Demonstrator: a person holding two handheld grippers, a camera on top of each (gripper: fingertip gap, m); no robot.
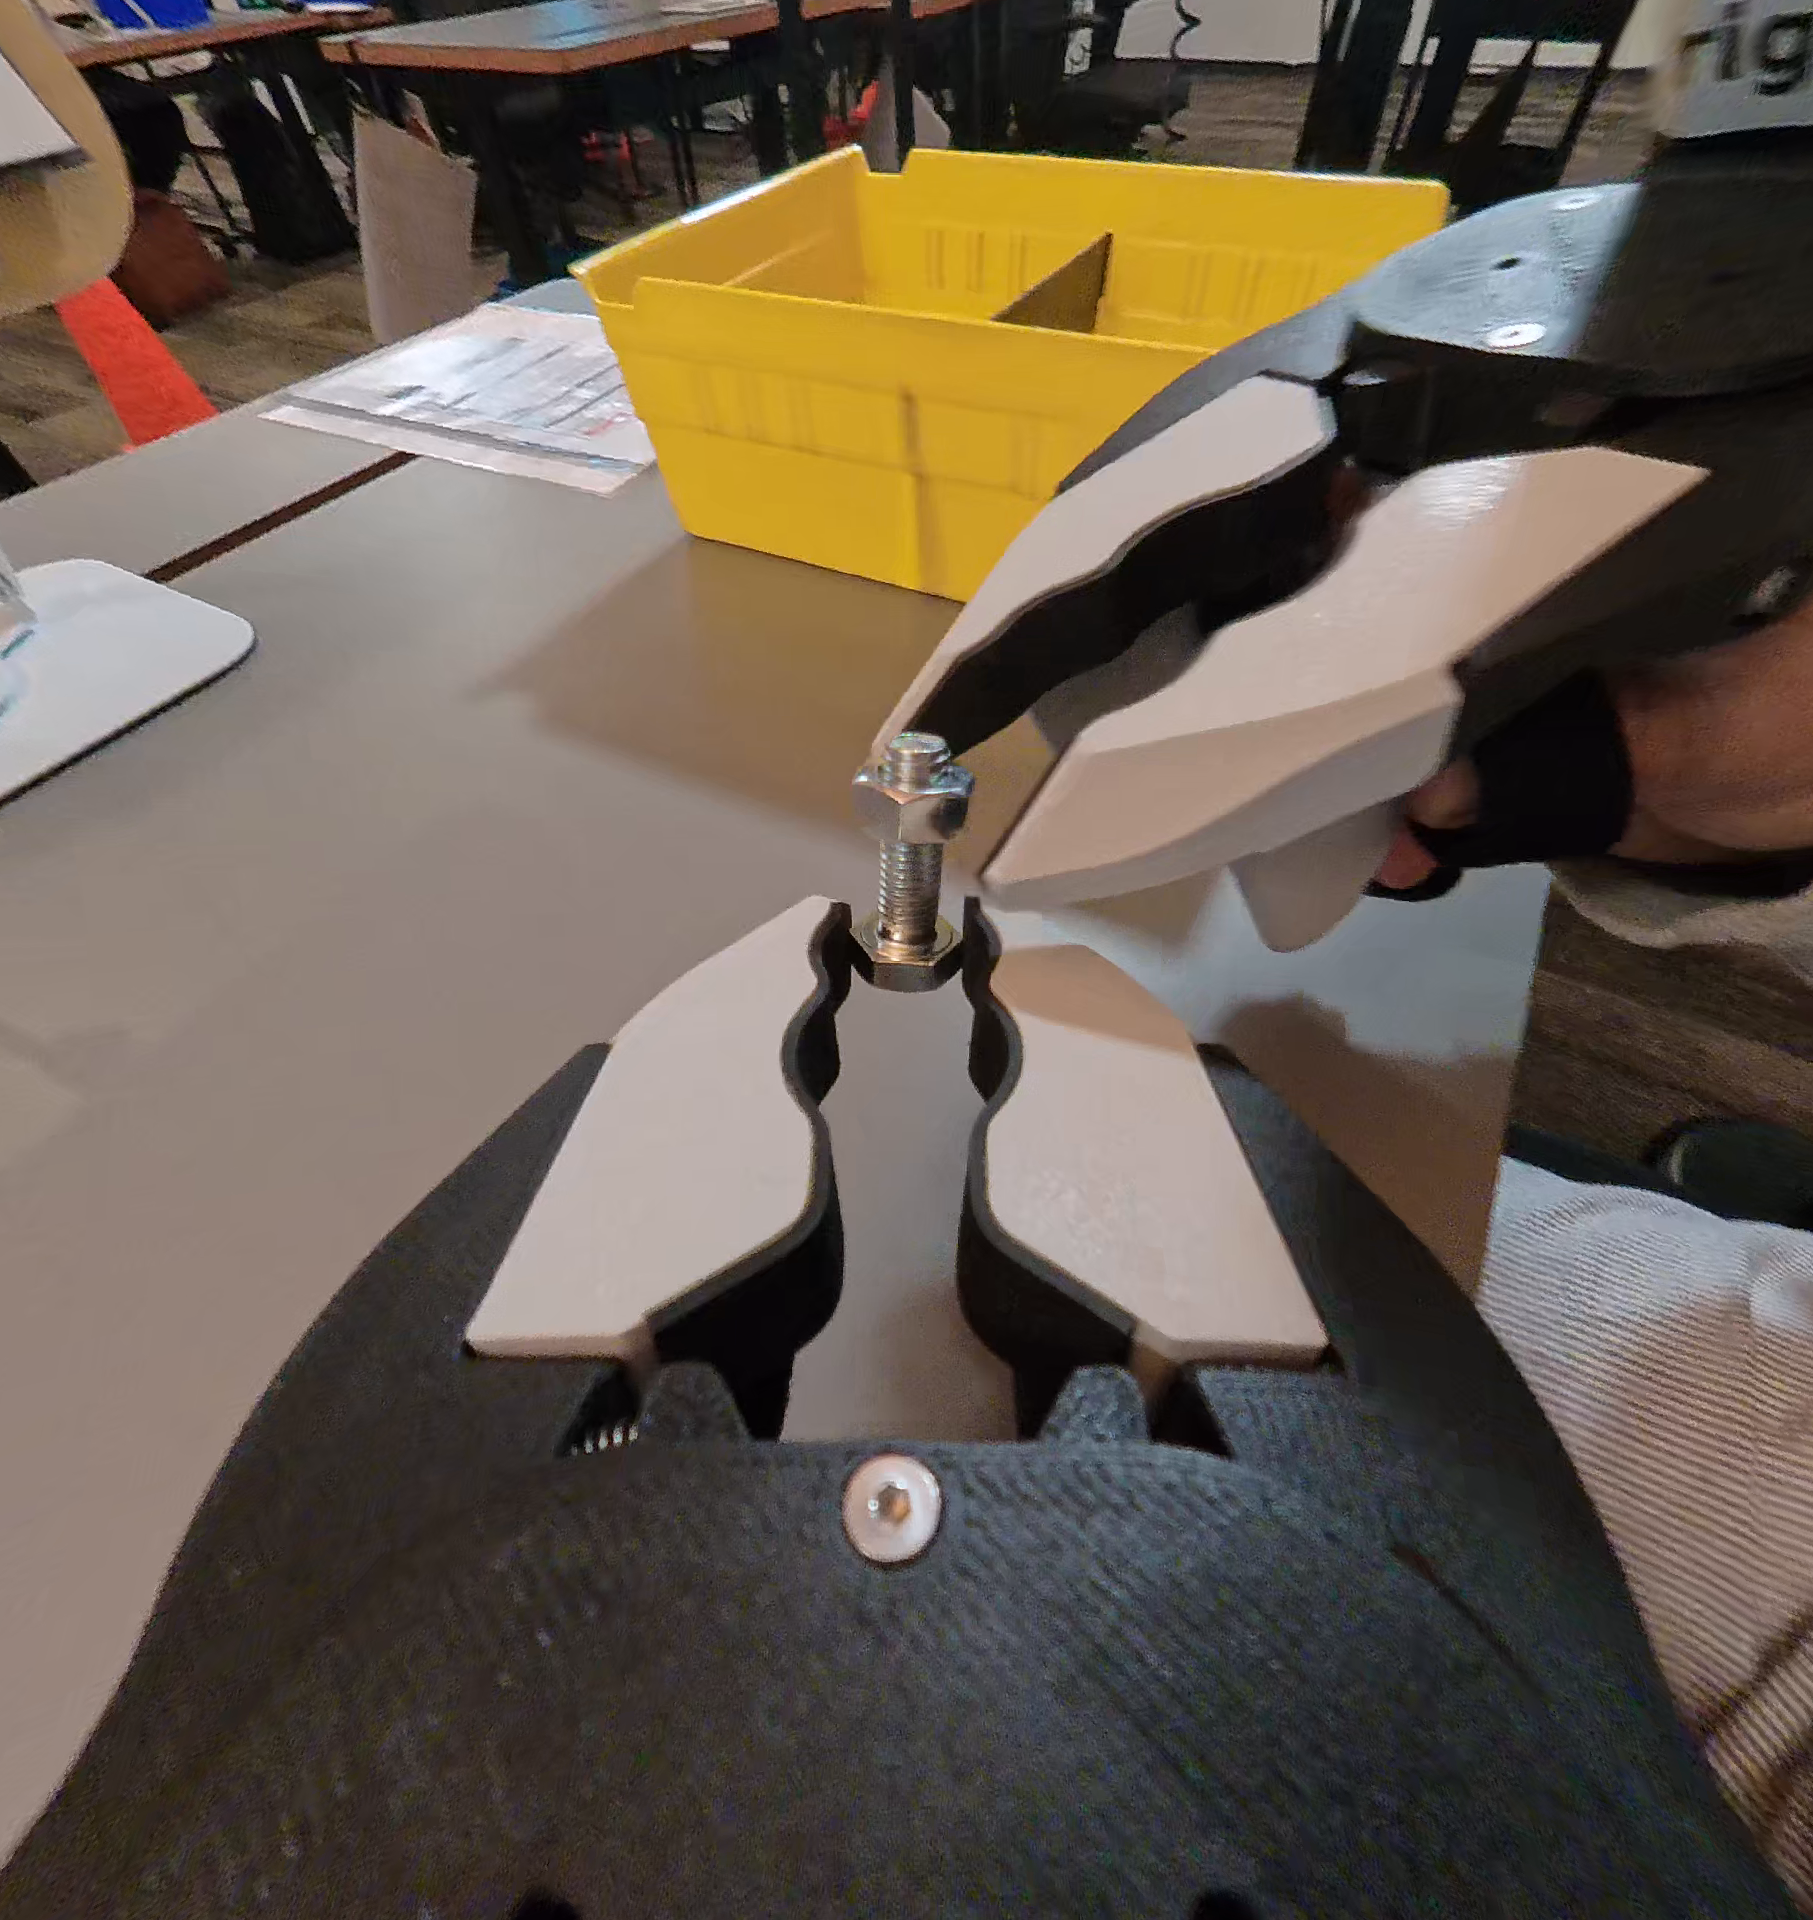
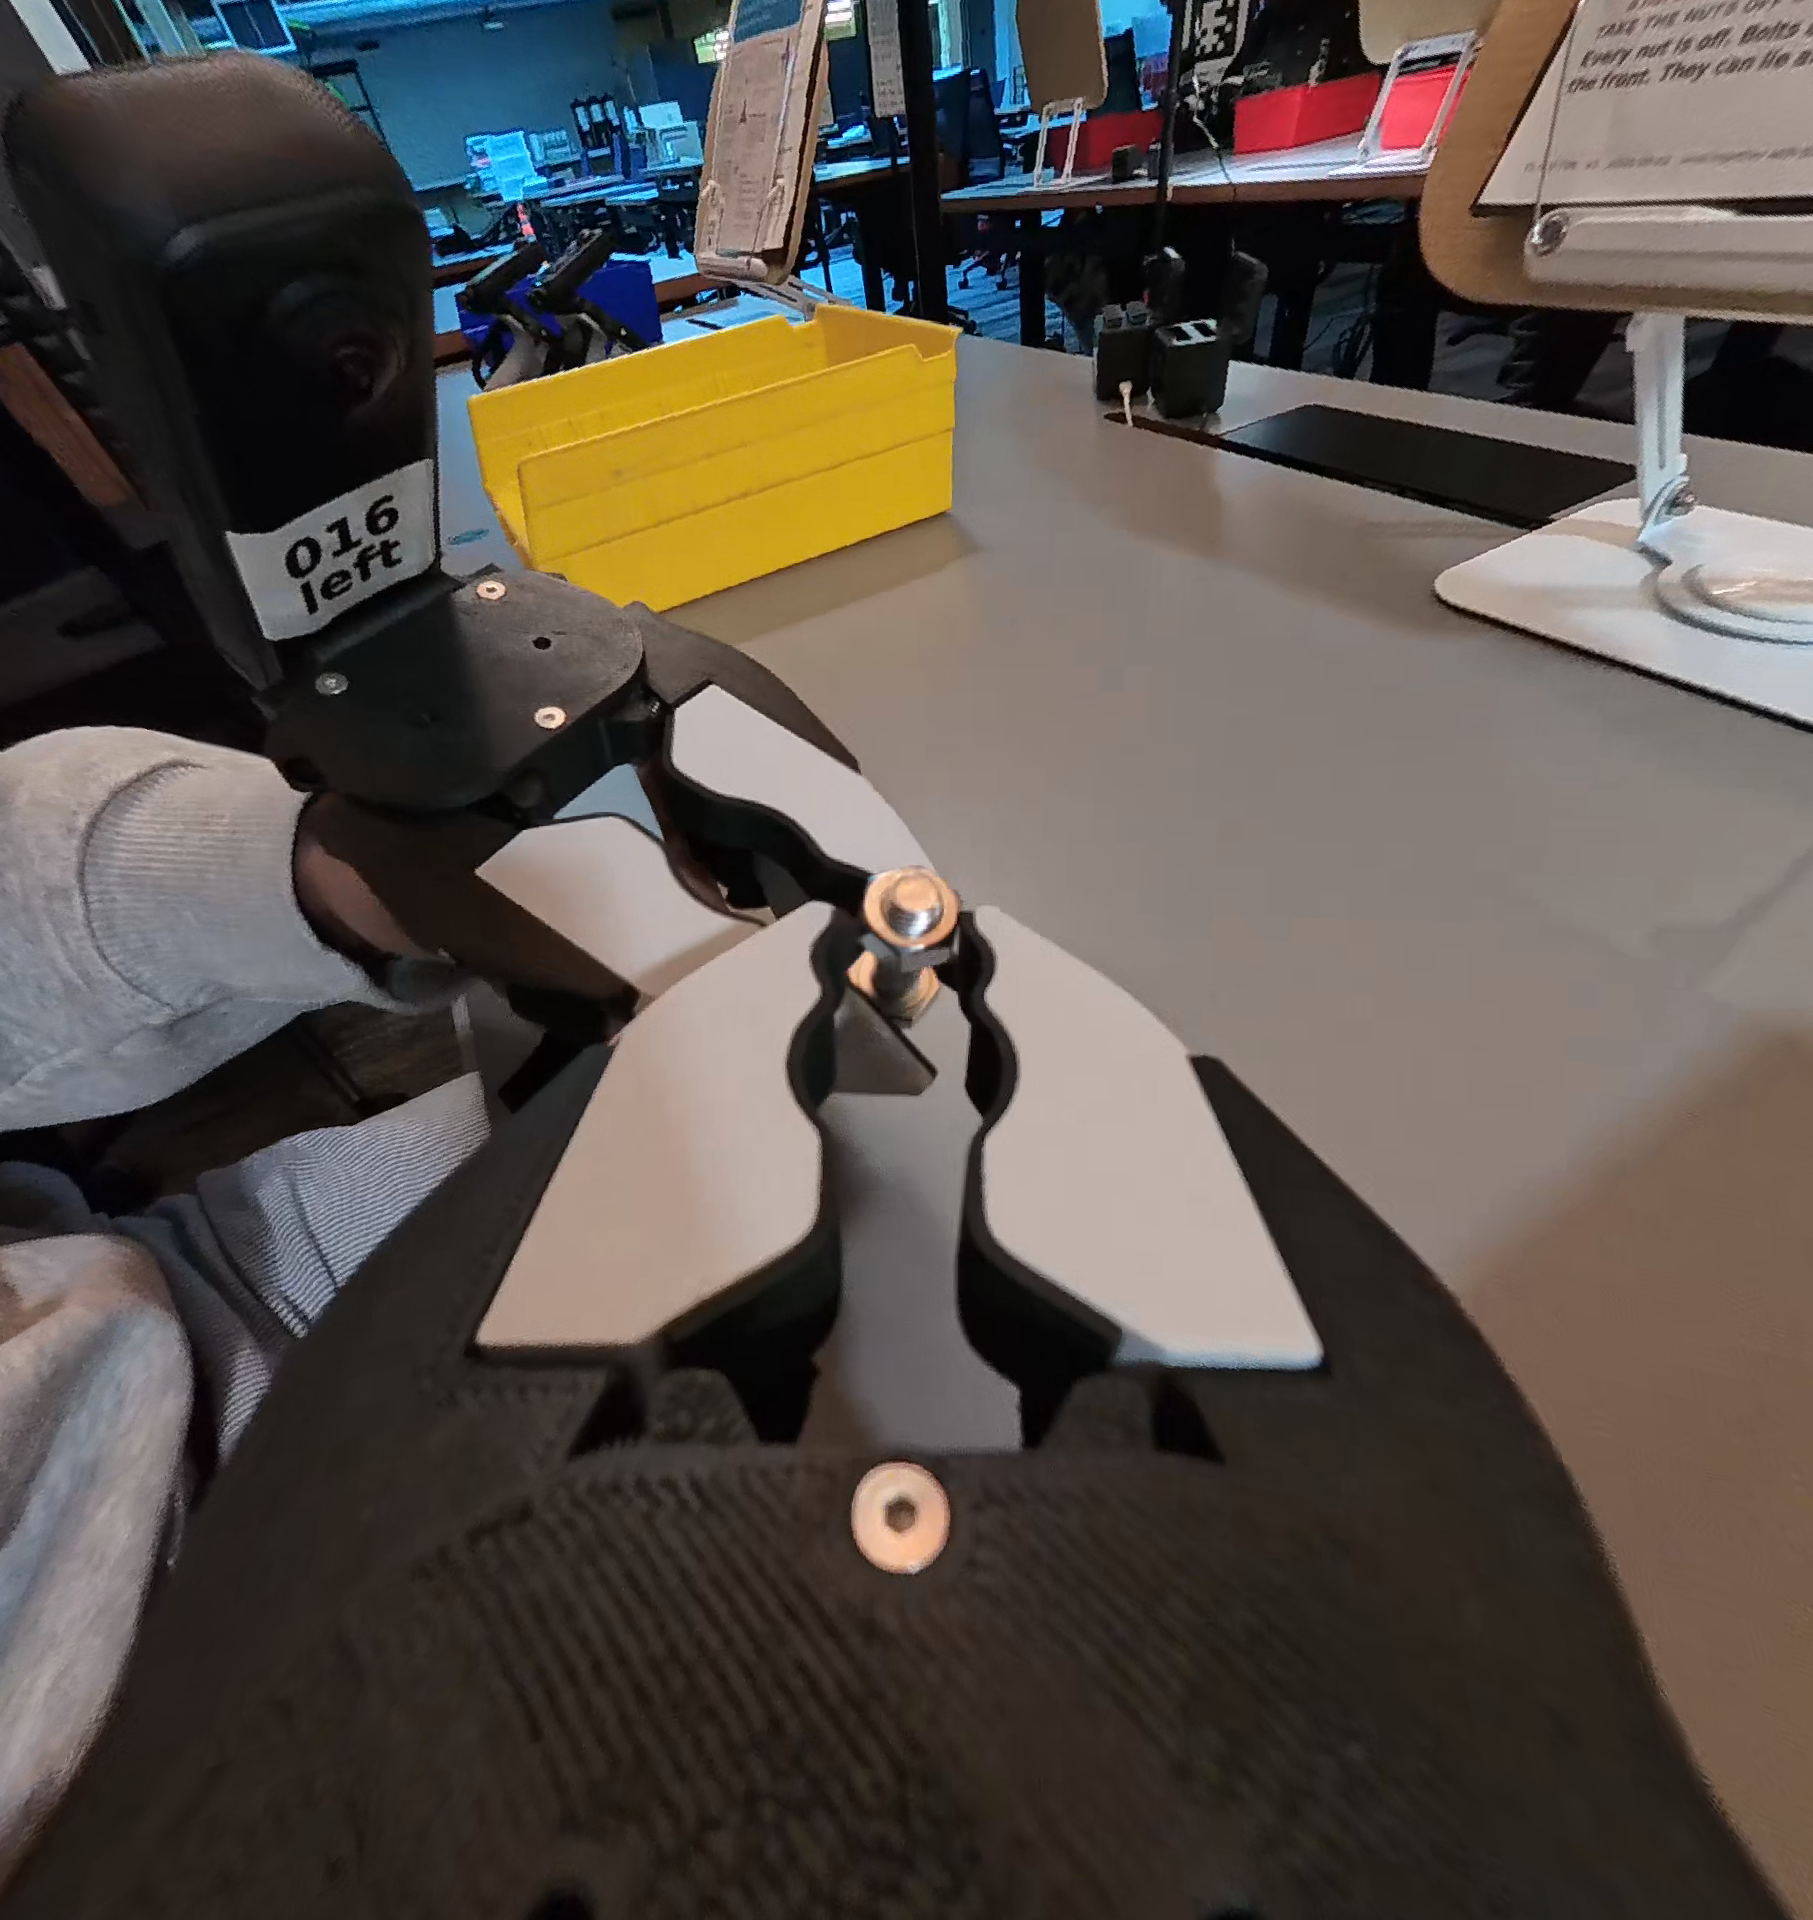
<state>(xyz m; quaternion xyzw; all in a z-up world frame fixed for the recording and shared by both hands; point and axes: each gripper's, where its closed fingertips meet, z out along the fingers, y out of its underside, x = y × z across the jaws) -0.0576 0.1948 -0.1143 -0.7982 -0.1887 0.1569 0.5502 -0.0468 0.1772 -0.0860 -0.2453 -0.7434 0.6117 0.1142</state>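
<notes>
Yellow bin [image 1: 881, 416] divided, contents unseen; both tools gripping bolt [image 1: 909, 883]

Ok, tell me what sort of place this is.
Probably a shared workshop or lab room set up as workstations: rows of long tables recede behind, a yellow plastic parts bin sits on the grey tabletop, and a sheet on a white stand faces the bench.
</notes>
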